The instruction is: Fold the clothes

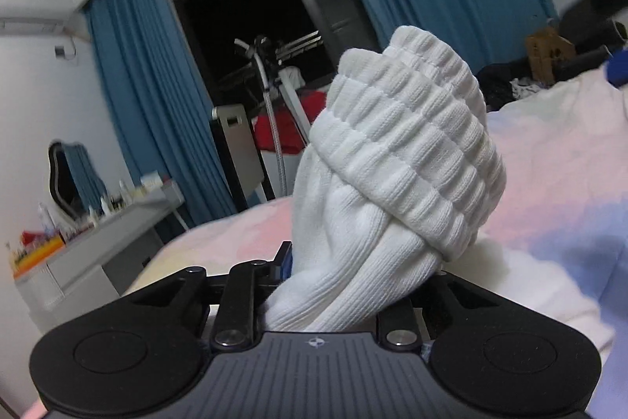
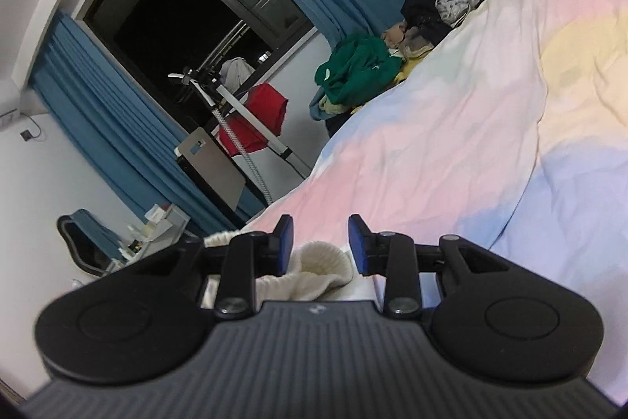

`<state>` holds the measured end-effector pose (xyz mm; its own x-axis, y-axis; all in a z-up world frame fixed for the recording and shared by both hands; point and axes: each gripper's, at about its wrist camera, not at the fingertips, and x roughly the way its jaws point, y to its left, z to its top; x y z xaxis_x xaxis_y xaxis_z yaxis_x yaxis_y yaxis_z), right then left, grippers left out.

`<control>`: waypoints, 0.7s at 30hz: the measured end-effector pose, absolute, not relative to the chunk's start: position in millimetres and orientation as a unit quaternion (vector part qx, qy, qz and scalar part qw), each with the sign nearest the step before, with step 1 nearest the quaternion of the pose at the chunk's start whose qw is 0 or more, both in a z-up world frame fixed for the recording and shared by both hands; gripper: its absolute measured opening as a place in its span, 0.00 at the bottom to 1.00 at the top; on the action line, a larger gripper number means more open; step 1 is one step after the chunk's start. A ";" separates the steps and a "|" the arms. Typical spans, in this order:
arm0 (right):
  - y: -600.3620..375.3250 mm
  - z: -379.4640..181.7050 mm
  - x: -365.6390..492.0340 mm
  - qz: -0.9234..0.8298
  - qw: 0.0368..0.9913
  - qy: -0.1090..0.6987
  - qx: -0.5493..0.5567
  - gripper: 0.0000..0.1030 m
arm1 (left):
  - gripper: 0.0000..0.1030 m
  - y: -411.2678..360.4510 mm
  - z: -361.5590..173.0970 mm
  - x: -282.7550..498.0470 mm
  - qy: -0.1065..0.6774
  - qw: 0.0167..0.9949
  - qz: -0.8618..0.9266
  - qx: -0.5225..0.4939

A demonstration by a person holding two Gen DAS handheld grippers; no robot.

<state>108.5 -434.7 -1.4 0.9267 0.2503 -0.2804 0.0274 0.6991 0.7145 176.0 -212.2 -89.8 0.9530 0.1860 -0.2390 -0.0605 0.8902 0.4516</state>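
One white sock bundle [image 1: 392, 183] stands up, pinched in the left gripper [image 1: 353, 285]. Only the right view shows a green clothes pile [image 2: 359, 69]; the right gripper [image 2: 320, 242] is apart, holding nothing.

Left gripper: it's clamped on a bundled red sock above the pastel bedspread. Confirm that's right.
Wrong colour. The left gripper is clamped on a bundled white sock above the pastel bedspread, as the left wrist view shows. The only red thing there is cloth by the window.

Both wrist views look low across the bed [image 2: 451, 128] toward the window [image 1: 251, 10]
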 end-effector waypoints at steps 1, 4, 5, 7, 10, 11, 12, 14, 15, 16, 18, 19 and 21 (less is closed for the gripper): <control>-434.5 -2.7 108.4 0.066 0.901 0.182 0.387 0.33 | 0.29 -212.3 -89.8 176.2 0.144 0.960 0.058 0.234; -431.0 -5.2 109.4 0.078 0.896 0.187 0.395 0.33 | 0.44 -198.7 -93.5 173.4 0.174 0.952 0.025 0.249; -429.5 -5.7 110.6 0.082 0.895 0.190 0.396 0.33 | 0.46 -191.5 -94.5 169.0 0.188 0.948 0.002 0.255; -427.1 -6.8 113.0 0.095 0.891 0.193 0.401 0.34 | 0.57 -181.0 -96.0 159.1 0.200 0.942 -0.031 0.269; -420.5 -8.1 112.8 0.104 0.887 0.197 0.404 0.34 | 0.74 -160.9 -95.2 141.9 0.202 0.935 -0.072 0.282; -418.6 -8.9 113.0 0.107 0.885 0.200 0.407 0.35 | 0.76 -151.0 -93.9 135.3 0.201 0.934 -0.086 0.281; -416.6 -9.6 113.1 0.110 0.883 0.204 0.409 0.36 | 0.77 -141.9 -92.5 128.7 0.200 0.934 -0.095 0.282; -412.8 -11.1 113.5 0.115 0.878 0.210 0.414 0.41 | 0.77 -126.6 -90.3 115.9 0.202 0.933 -0.089 0.284; -409.7 -12.3 114.0 0.118 0.878 0.212 0.413 0.50 | 0.77 -117.7 -88.8 109.4 0.203 0.933 -0.083 0.284; -406.4 -14.4 114.6 0.118 0.881 0.212 0.407 0.62 | 0.77 -104.2 -85.3 102.7 0.203 0.936 -0.078 0.278; -403.6 -20.1 117.1 0.104 0.882 0.217 0.405 0.72 | 0.79 -69.6 -73.8 93.8 0.195 0.944 -0.072 0.258; -403.1 -23.2 118.9 0.093 0.880 0.223 0.409 0.72 | 0.79 -55.4 -70.2 90.8 0.193 0.949 -0.063 0.239; -403.2 -28.0 121.5 0.090 0.867 0.233 0.431 0.73 | 0.79 -28.3 -63.4 87.6 0.193 0.960 -0.044 0.200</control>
<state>121.5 -403.2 -28.0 0.8749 0.3573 -0.3269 0.0453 0.6118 0.7897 87.6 -28.3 -63.4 0.9219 -0.0082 -0.3872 0.1621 0.9162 0.3665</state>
